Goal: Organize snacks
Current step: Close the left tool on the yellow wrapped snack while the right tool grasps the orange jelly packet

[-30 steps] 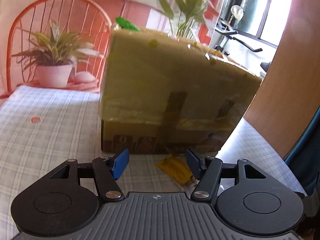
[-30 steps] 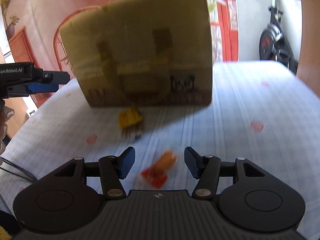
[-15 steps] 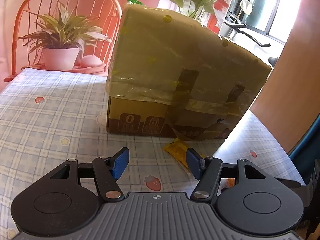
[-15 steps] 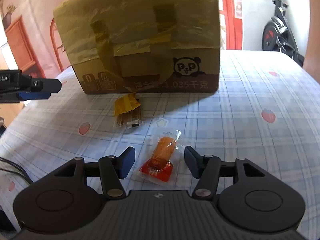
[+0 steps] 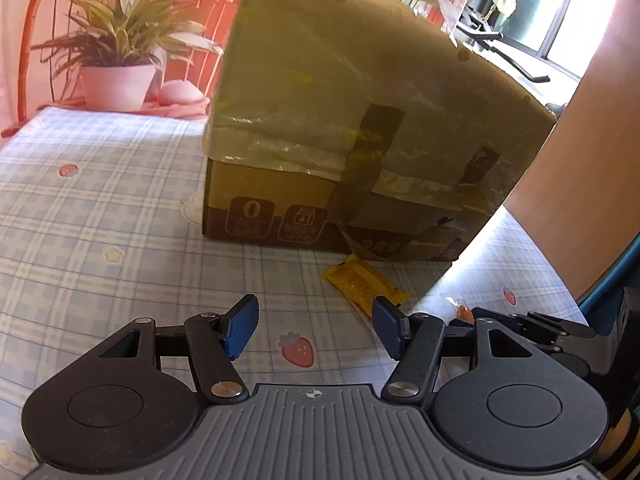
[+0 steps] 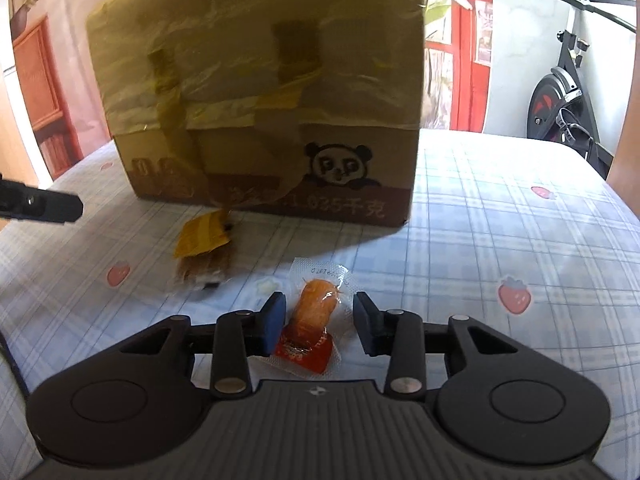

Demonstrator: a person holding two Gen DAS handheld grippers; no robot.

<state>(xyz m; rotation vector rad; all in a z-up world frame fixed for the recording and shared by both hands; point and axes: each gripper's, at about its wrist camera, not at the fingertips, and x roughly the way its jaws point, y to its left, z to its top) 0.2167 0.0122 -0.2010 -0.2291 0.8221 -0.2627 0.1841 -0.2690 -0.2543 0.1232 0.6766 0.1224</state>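
Observation:
A taped cardboard box (image 5: 360, 132) with a panda print (image 6: 340, 164) stands on the checked tablecloth. A yellow snack packet (image 5: 362, 282) lies in front of it, also seen in the right wrist view (image 6: 204, 236). An orange snack in a clear and red wrapper (image 6: 314, 320) lies between the open fingers of my right gripper (image 6: 318, 322), which sits low over the table. My left gripper (image 5: 314, 326) is open and empty, just left of the yellow packet. The orange snack's tip shows in the left wrist view (image 5: 464, 312), beside the right gripper's fingers (image 5: 520, 320).
A potted plant (image 5: 120, 68) and an orange wire chair back (image 5: 52, 20) stand at the table's far left. An exercise bike (image 6: 568, 92) stands beyond the table's far right edge. A wooden panel (image 5: 592, 128) rises on the right. The left gripper's tip (image 6: 40, 204) shows in the right wrist view.
The right gripper has moved forward and down, so the orange snack now lies between its fingers. The left gripper has shifted a little closer to the box and yellow packet.

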